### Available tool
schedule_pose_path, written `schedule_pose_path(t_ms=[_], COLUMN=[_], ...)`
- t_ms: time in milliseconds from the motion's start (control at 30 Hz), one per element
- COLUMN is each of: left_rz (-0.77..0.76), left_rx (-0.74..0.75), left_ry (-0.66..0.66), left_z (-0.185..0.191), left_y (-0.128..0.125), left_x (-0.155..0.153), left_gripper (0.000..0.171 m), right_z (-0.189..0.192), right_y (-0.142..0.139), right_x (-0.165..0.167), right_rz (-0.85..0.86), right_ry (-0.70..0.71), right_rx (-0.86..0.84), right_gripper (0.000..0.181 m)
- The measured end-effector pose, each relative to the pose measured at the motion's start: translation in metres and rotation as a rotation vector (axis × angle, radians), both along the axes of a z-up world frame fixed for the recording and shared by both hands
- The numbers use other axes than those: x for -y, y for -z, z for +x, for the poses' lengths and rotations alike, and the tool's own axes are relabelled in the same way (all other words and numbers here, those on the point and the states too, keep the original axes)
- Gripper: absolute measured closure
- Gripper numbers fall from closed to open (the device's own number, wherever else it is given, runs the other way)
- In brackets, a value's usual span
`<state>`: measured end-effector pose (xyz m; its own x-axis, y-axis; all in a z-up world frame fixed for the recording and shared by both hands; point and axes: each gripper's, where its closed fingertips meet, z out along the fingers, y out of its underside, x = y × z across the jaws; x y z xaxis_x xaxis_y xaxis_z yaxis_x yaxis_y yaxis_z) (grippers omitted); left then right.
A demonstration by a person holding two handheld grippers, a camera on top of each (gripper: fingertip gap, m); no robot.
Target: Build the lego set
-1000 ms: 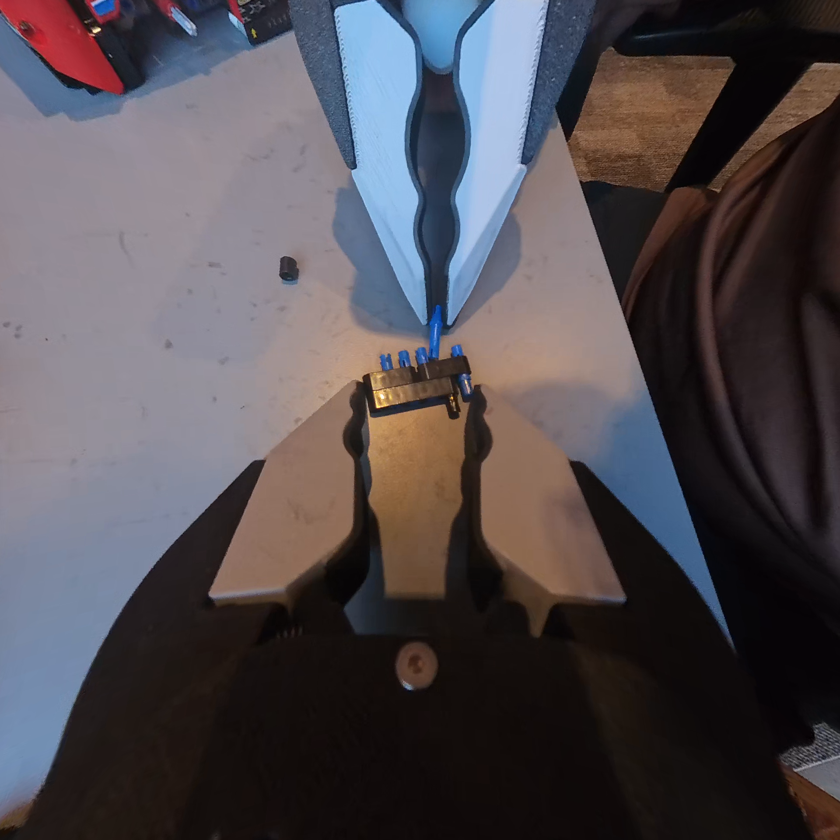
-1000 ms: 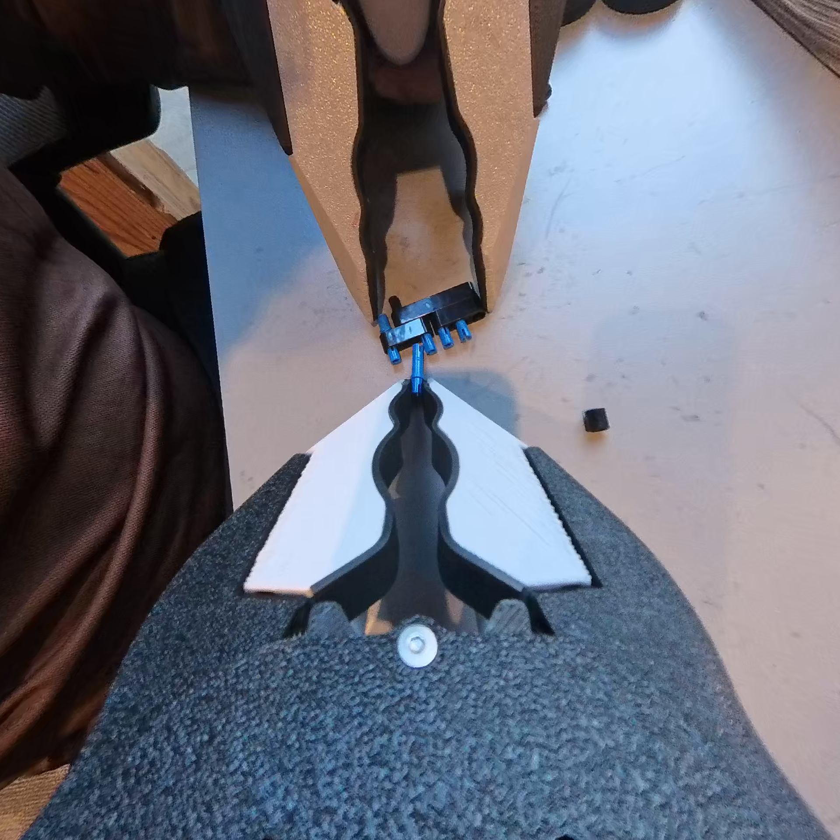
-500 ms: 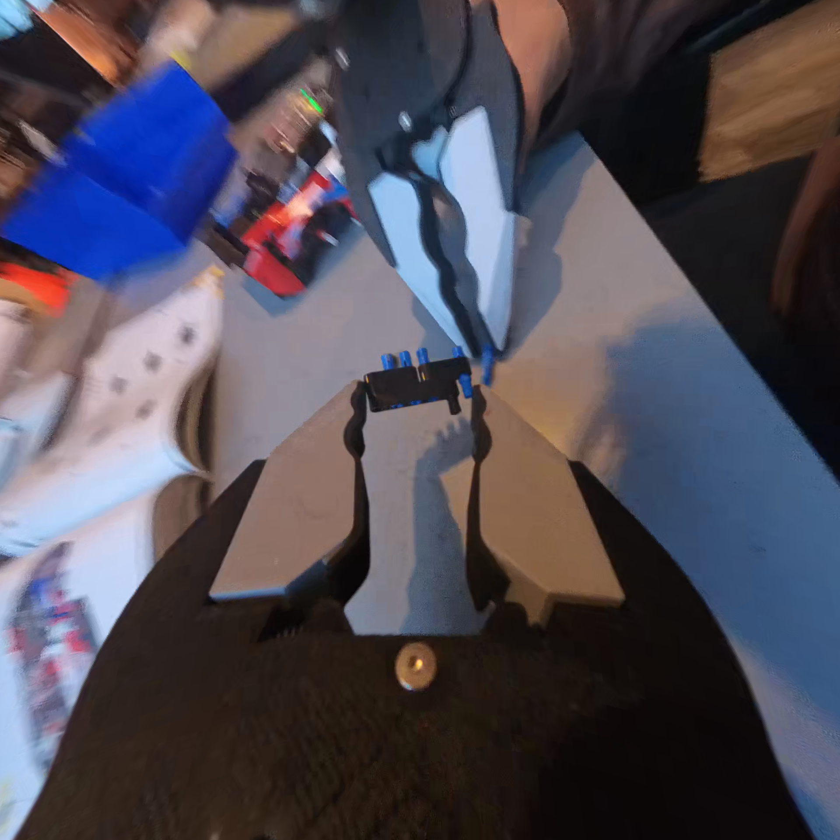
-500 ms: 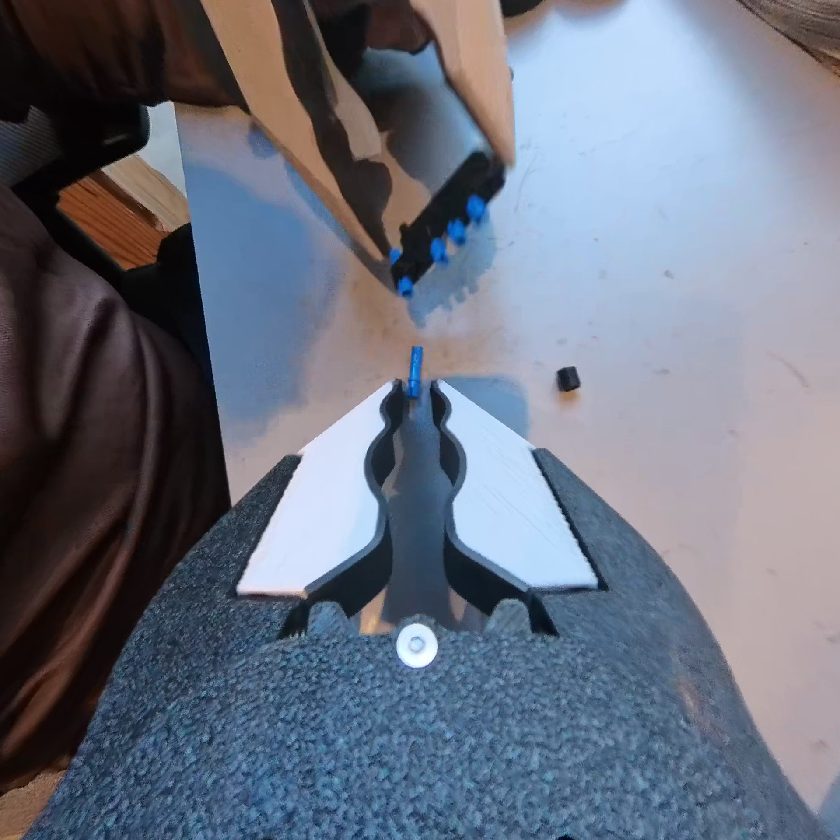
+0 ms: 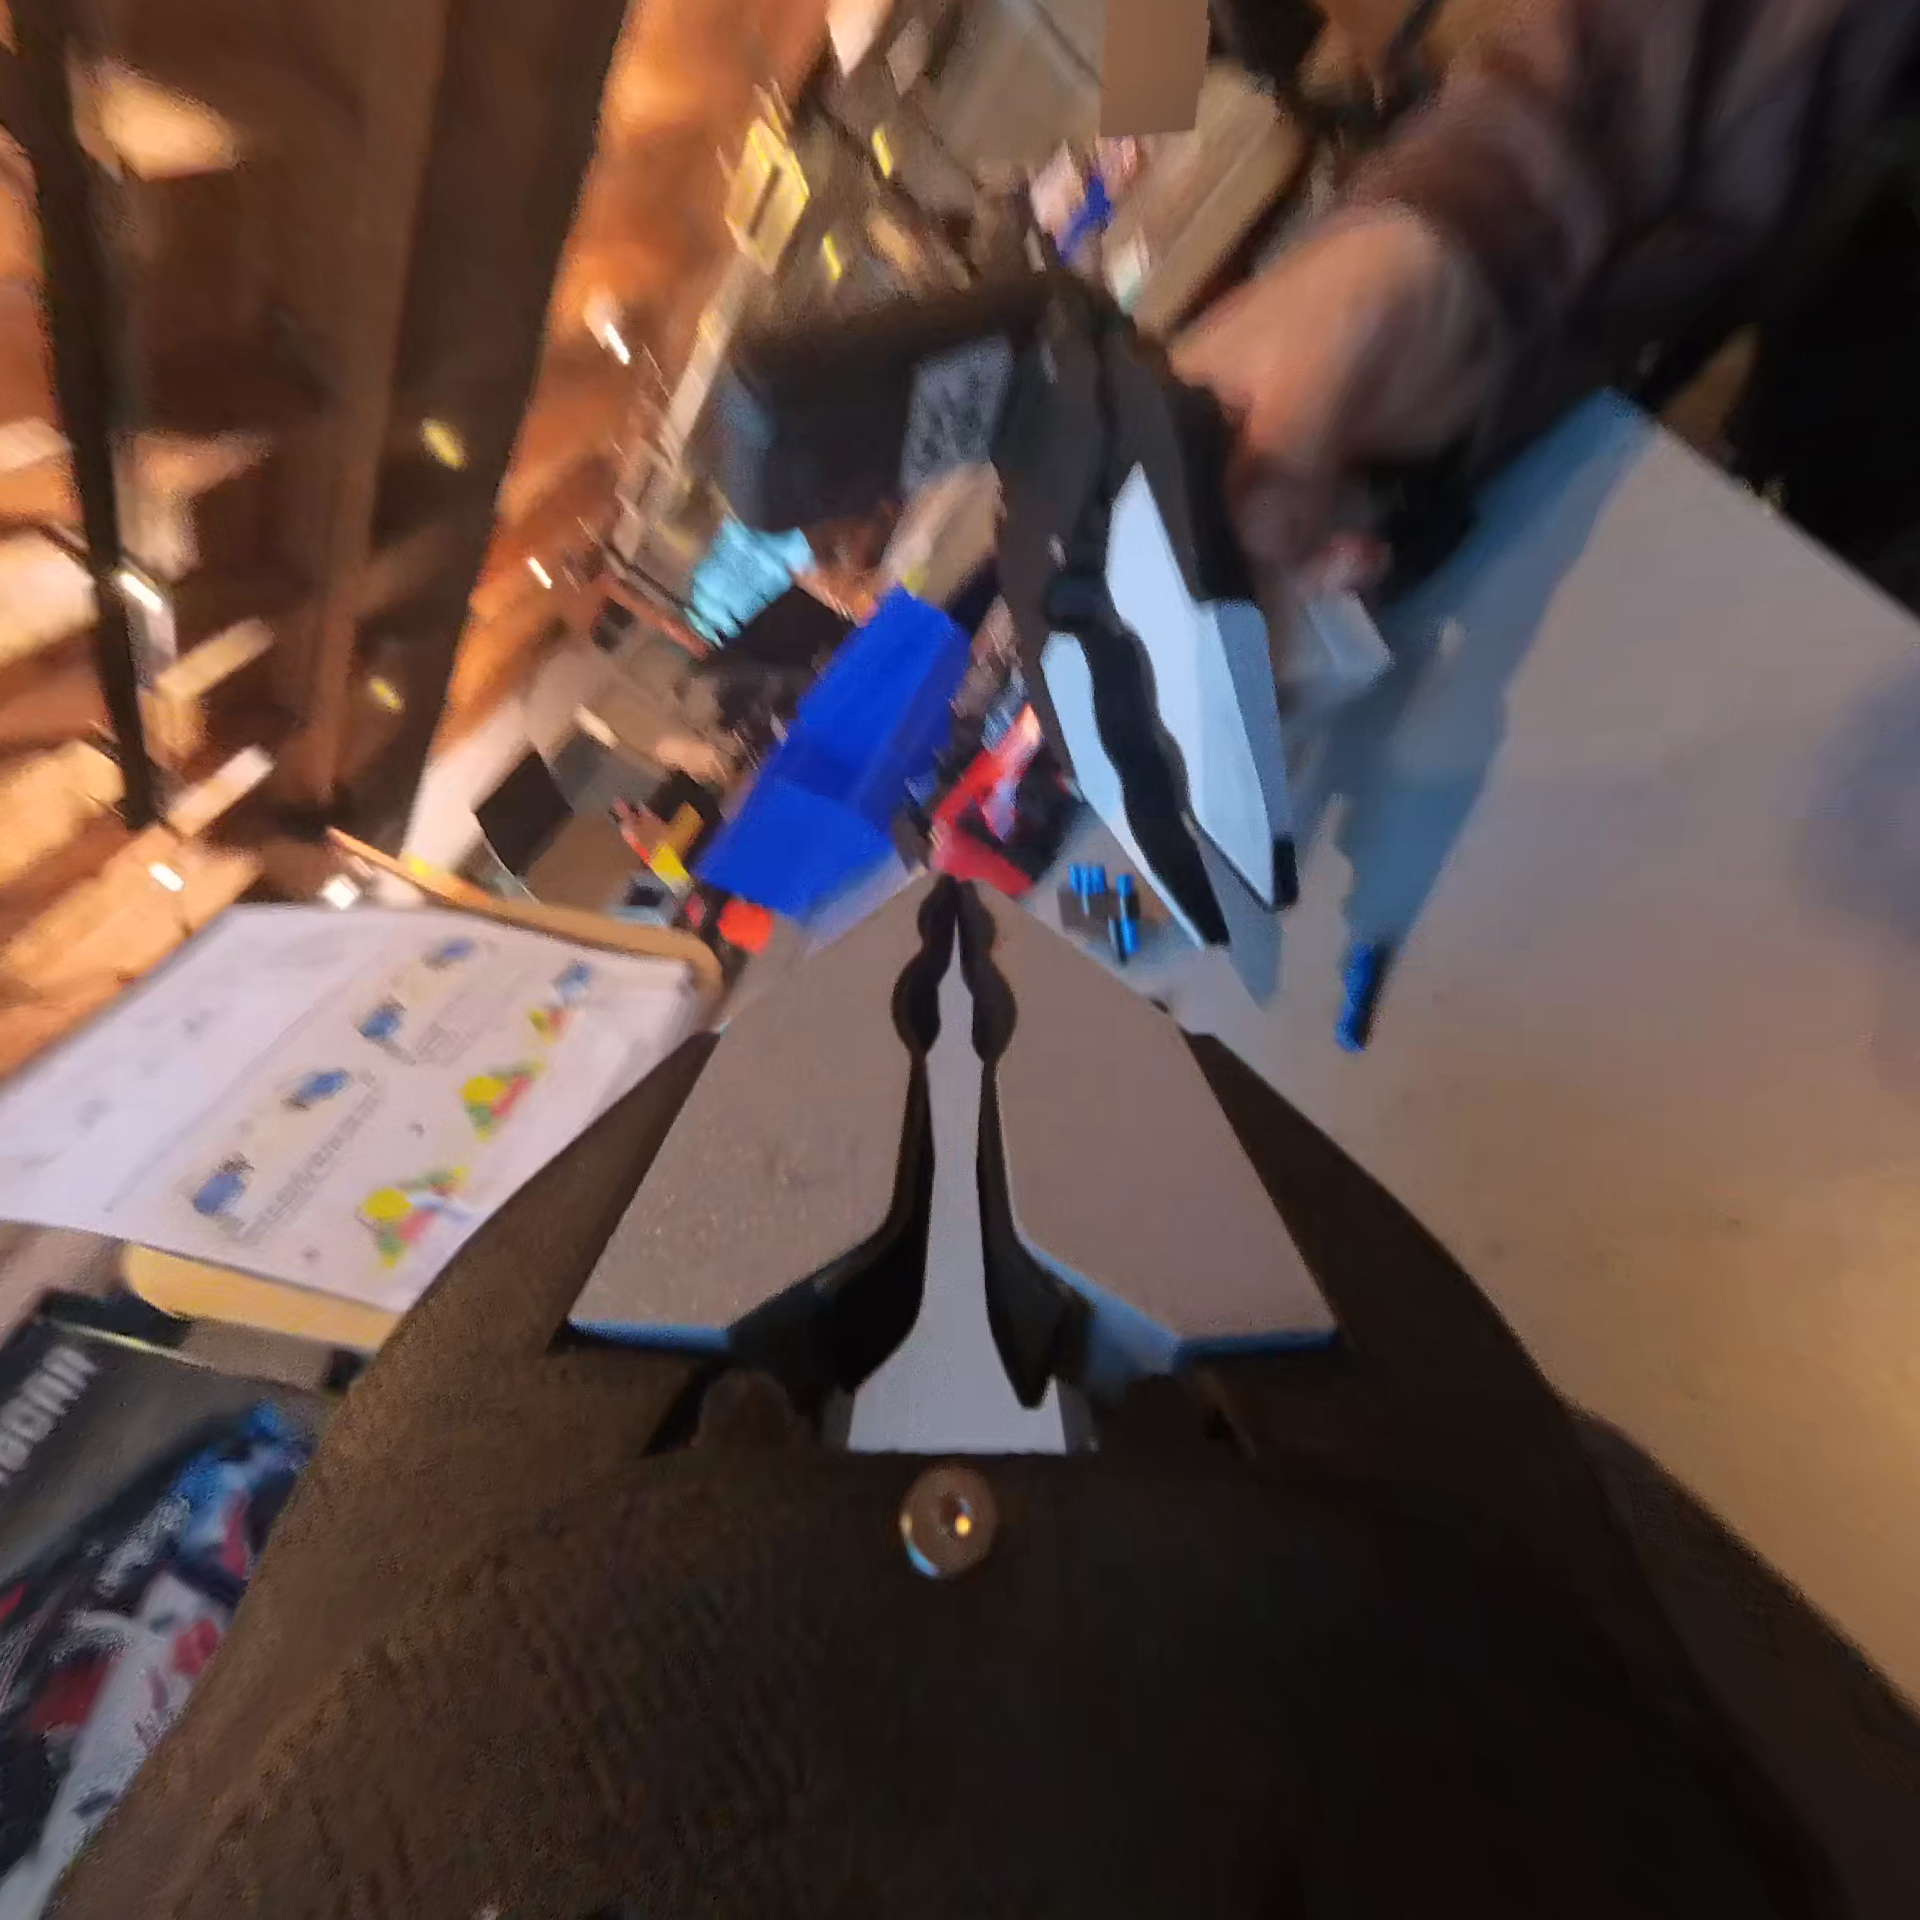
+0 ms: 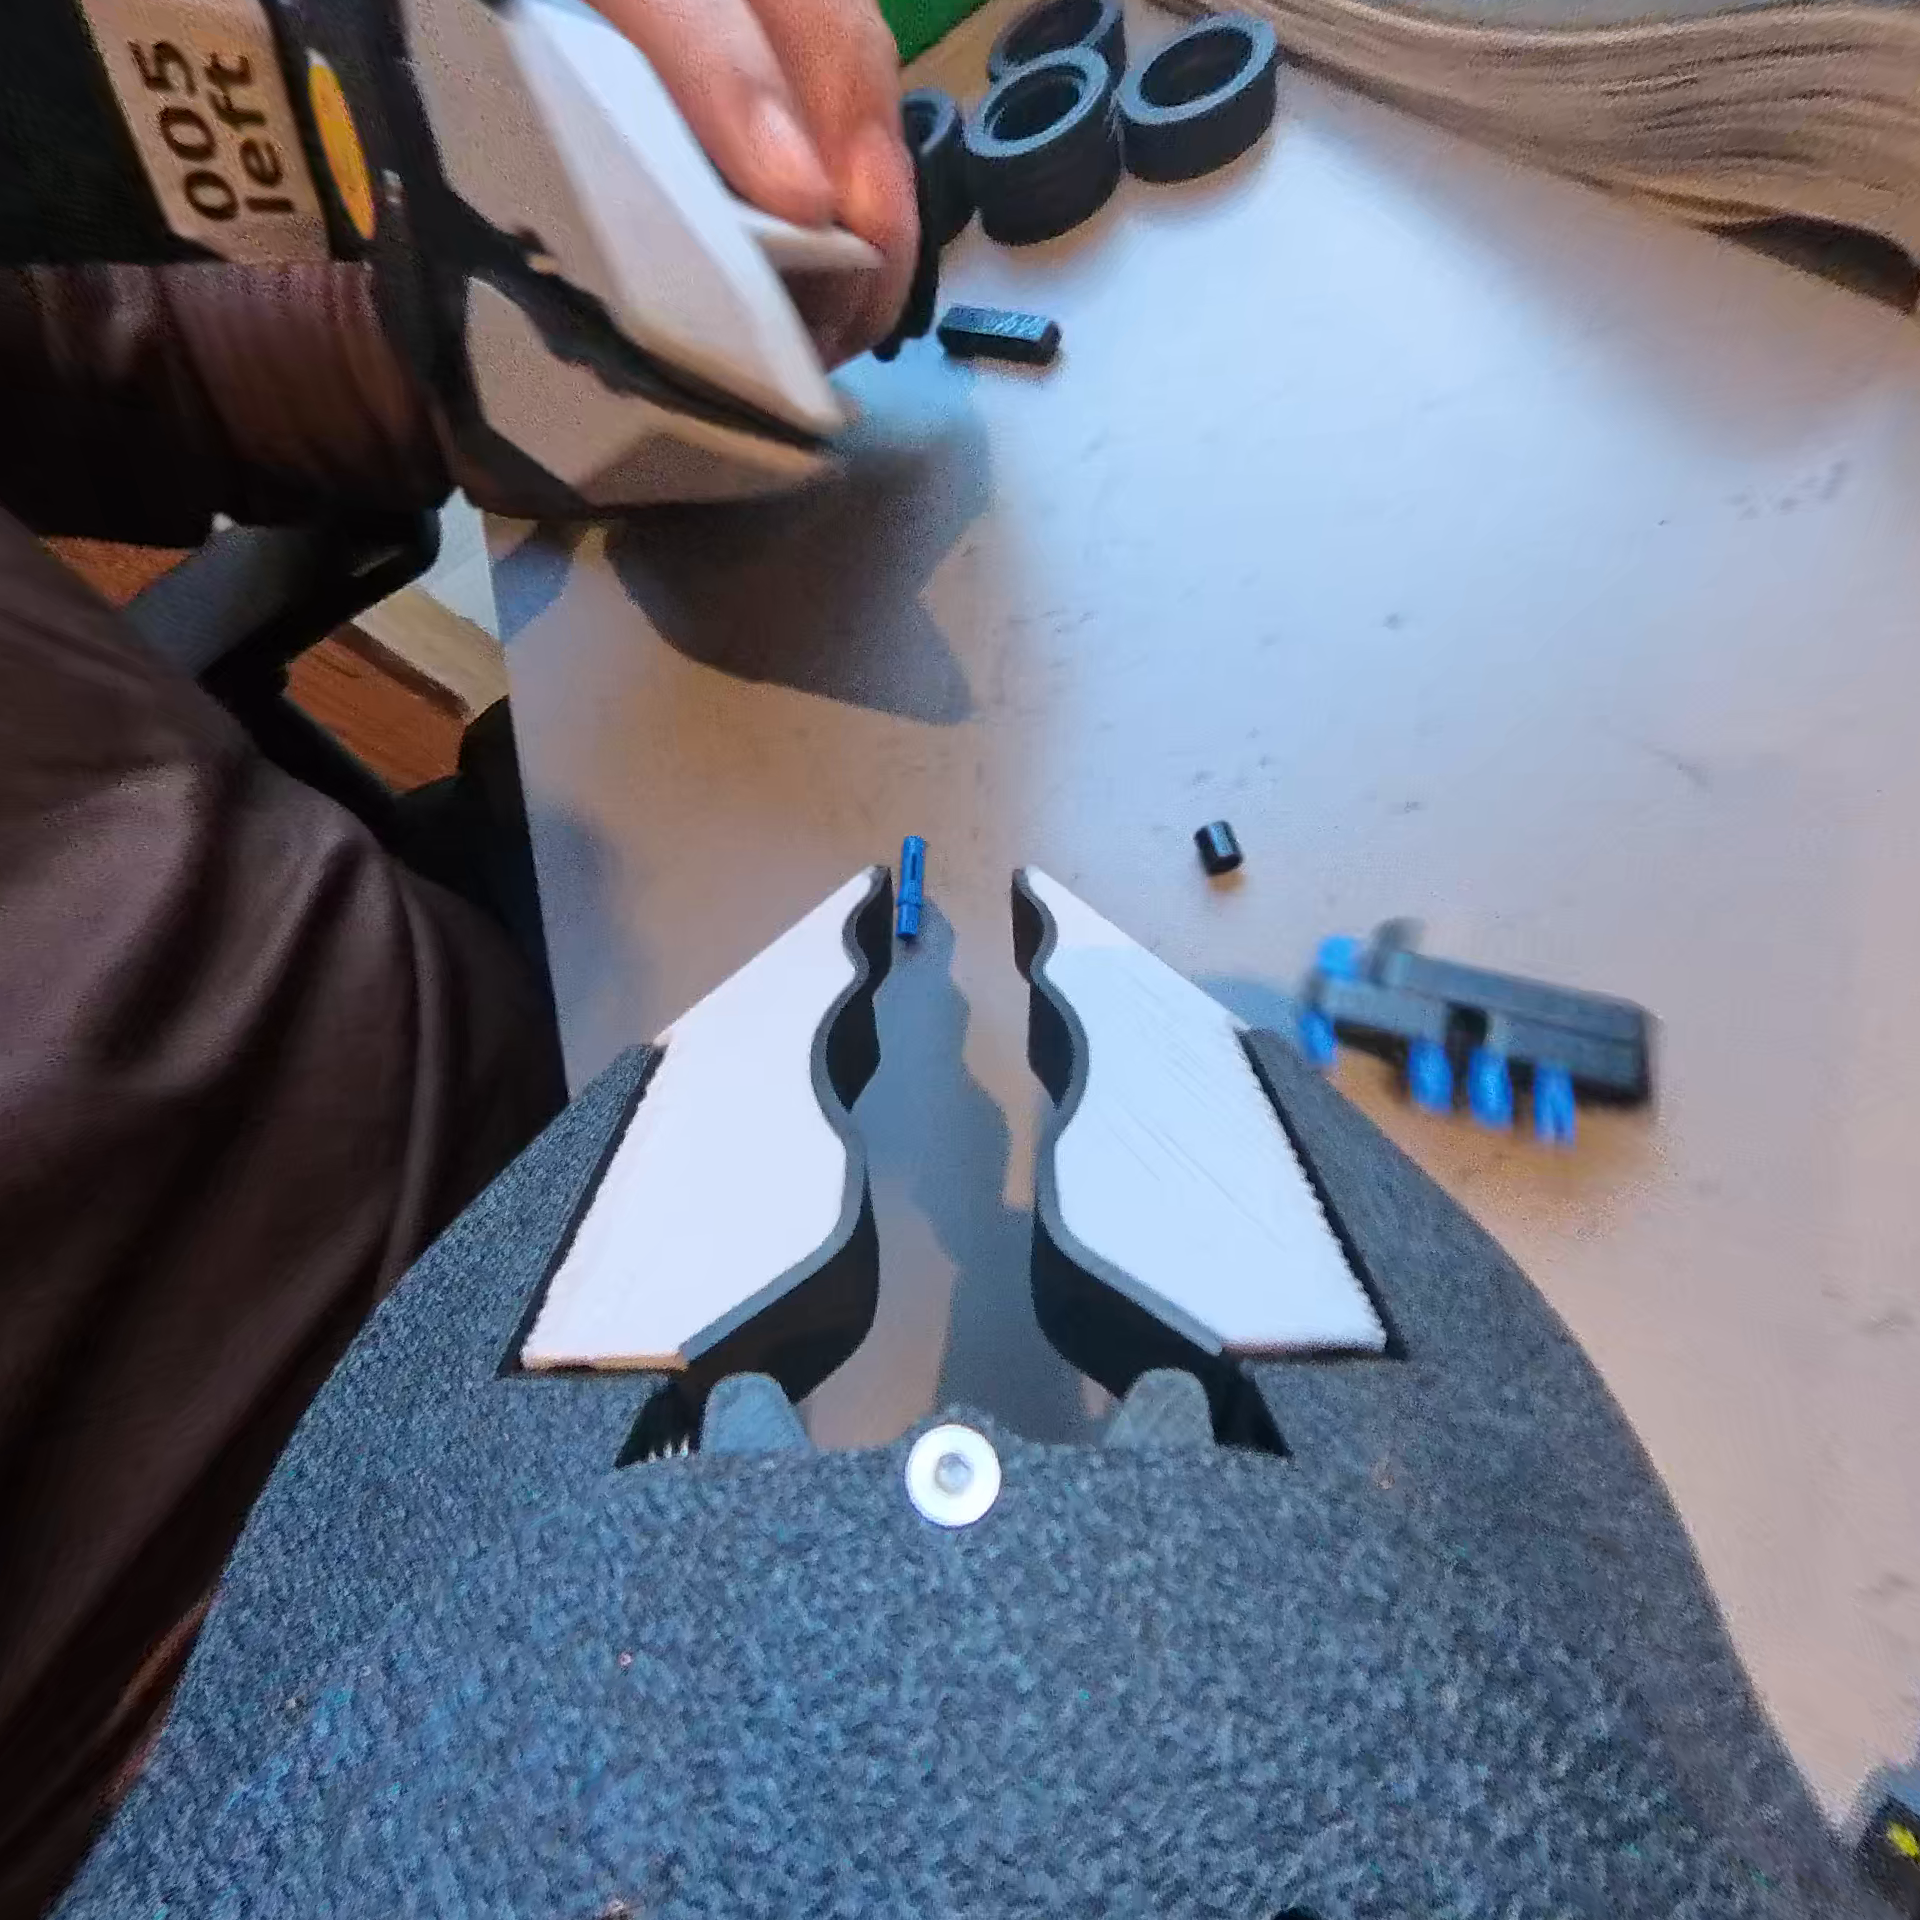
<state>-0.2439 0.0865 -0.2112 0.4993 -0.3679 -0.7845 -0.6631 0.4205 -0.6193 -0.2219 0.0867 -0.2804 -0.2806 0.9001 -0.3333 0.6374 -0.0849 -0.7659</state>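
My left gripper (image 5: 948,896) is shut with nothing between its fingertips and is raised off the table, tilted; it also shows at the top left of the right wrist view (image 6: 727,312), held by a hand. My right gripper (image 6: 951,883) is open, low over the table. A small blue pin (image 6: 911,902) lies just inside its left fingertip (image 6: 868,894); the pads do not press on it. The pin also shows on the table in the left wrist view (image 5: 1359,992). The black beam assembly with several blue pins (image 6: 1486,1023) lies loose on the table right of my right gripper, and shows in the left wrist view (image 5: 1107,914).
A small black bush (image 6: 1218,850) lies ahead right. Black tyres (image 6: 1195,94) and a short black beam (image 6: 997,332) lie at the far end. An instruction booklet (image 5: 312,1091), a blue box (image 5: 842,769) and a red model (image 5: 987,821) are beyond. The table edge (image 6: 520,727) runs on the left. The tips of one gripper are about 8 cm away from the tips of the other.
My left gripper let go of the black assembly, which now lies on the table, then shut on air and swung up and away. My right gripper opened and the blue pin left its grasp.
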Motion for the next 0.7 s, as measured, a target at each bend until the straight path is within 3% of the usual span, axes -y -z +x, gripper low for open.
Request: schedule_pose_path(t_ms=[133, 300, 467, 567, 700], left_rz=[-0.258, -0.359, -0.496, -0.562, -0.605], left_rx=[0.095, 0.133, 0.169, 0.212, 0.247], left_ry=[-0.001, -0.083, -0.108, -0.105, -0.100], left_z=[-0.004, -0.019, -0.020, -0.018, -0.019], left_y=[0.022, 0.027, 0.037, 0.038, 0.038], left_x=[-0.009, -0.018, -0.020, -0.019, -0.017], left_gripper=[0.171, 0.171, 0.144, 0.136, 0.138], right_z=[0.005, 0.027, 0.037, 0.029, 0.023], right_y=[-0.001, -0.017, -0.018, -0.007, 0.014], right_x=[-0.006, -0.046, -0.093, -0.097, -0.095], right_rz=[0.053, 0.160, 0.287, 0.378, 0.453], right_ry=[0.016, 0.197, 0.399, 0.388, 0.354], right_rx=[-0.007, -0.022, 0.051, 0.108, 0.195], right_gripper=[0.162, 0.161, 0.154, 0.151, 0.147])
